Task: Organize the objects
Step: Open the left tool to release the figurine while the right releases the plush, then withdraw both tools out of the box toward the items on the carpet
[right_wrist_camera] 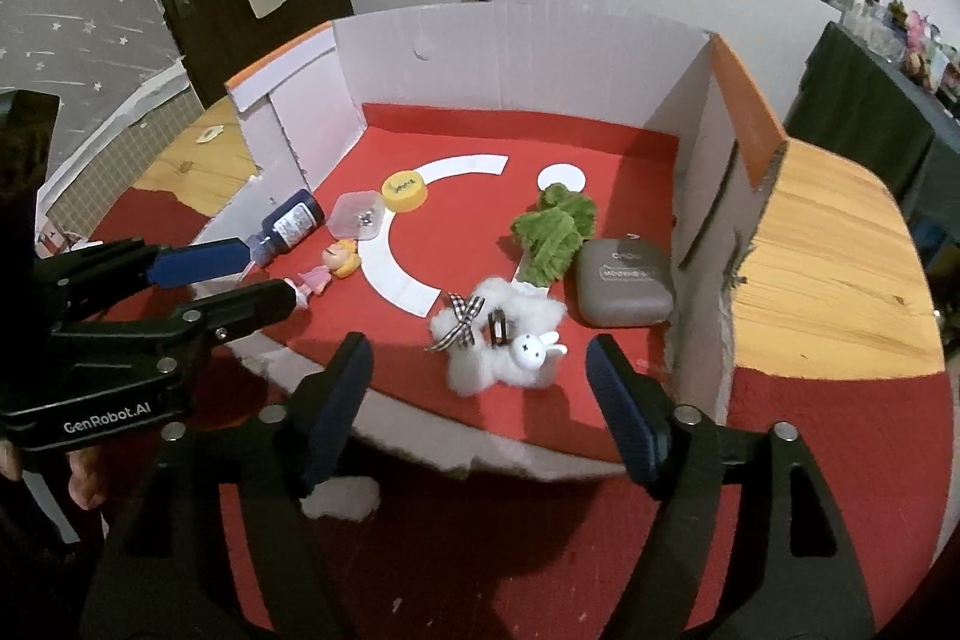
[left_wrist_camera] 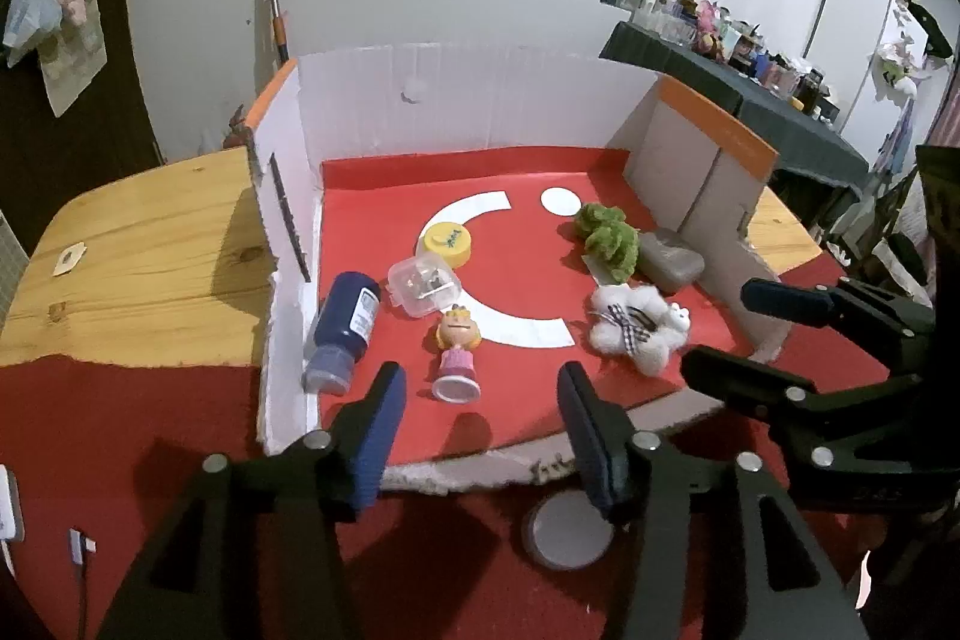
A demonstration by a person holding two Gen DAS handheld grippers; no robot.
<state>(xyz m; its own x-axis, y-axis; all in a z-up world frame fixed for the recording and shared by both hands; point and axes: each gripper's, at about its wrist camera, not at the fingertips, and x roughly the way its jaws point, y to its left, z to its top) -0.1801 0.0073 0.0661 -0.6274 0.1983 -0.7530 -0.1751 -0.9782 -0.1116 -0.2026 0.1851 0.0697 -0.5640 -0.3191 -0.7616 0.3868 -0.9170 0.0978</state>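
Note:
A cardboard box [left_wrist_camera: 456, 100] with a red floor holds the objects. A blonde doll in pink [left_wrist_camera: 457, 353] lies just ahead of my open, empty left gripper [left_wrist_camera: 477, 388]; it also shows in the right wrist view [right_wrist_camera: 327, 268]. A dark blue bottle [left_wrist_camera: 345, 331] lies at the left wall. A clear small case [left_wrist_camera: 423, 286] and a yellow lid [left_wrist_camera: 445, 244] sit behind the doll. A white fluffy bunny toy [right_wrist_camera: 501, 340] lies just ahead of my open, empty right gripper [right_wrist_camera: 480, 370]. A green plush [right_wrist_camera: 555, 232] and a grey pouch [right_wrist_camera: 624, 283] lie to the right.
The box stands on a wooden table [left_wrist_camera: 138, 244] partly covered by red cloth [left_wrist_camera: 120, 436]. A round grey disc [left_wrist_camera: 567, 532] lies on the cloth near the left gripper. A white fluff piece [right_wrist_camera: 342, 499] lies outside the box front edge. A cluttered dark table [left_wrist_camera: 750, 88] stands at the right.

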